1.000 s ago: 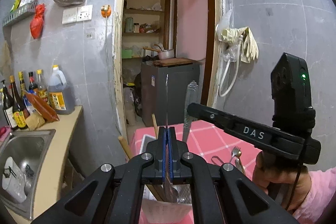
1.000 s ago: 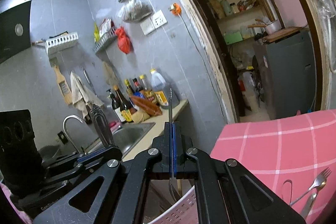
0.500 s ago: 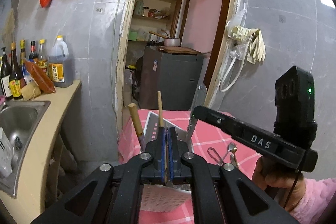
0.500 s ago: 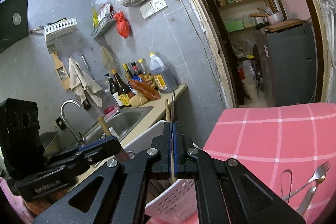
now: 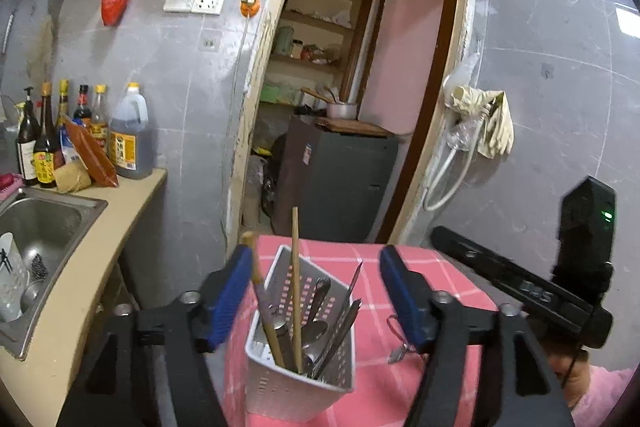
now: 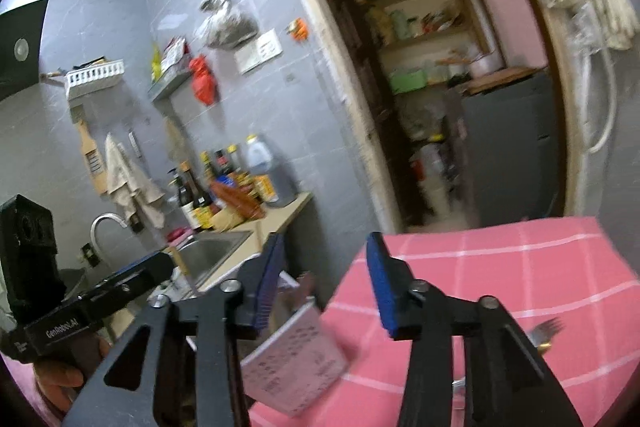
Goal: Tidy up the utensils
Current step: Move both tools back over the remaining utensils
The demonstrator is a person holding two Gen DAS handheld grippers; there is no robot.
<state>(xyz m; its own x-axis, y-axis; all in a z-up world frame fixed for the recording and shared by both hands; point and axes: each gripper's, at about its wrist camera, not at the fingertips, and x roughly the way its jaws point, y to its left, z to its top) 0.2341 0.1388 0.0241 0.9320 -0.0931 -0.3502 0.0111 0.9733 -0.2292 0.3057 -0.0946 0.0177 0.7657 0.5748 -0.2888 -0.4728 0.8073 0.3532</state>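
Listing from left to right across the kitchen scene:

- Steel sink (image 5: 38, 223), far left, set into a beige counter (image 5: 100, 259).
- Sauce bottles (image 5: 44, 143) and one large oil jug (image 5: 130, 139), standing at the counter's far end against the grey wall.
- Left gripper (image 5: 314, 291), jaws spread wide, blue pads either side of the caddy, holding nothing.
- White perforated utensil caddy (image 5: 296, 375), upright at the near left edge of the pink checked bench (image 5: 432, 267). Contents: a wooden-handled knife (image 5: 256, 267), a chopstick (image 5: 295, 267) standing tallest, a spoon (image 5: 320, 291) and further metal pieces leaning to the right; exact count cannot be told.
- Right gripper (image 6: 324, 283), jaws likewise spread and empty, above and to the right of the caddy; this view is blurred.
- Fork (image 6: 546, 329), lying on the bench to the right, well apart from the caddy.
- Doorway (image 5: 344, 107), far centre, with a dark cabinet (image 5: 340, 179) beyond.
- Gloves (image 5: 492, 119), hanging on the far right wall.
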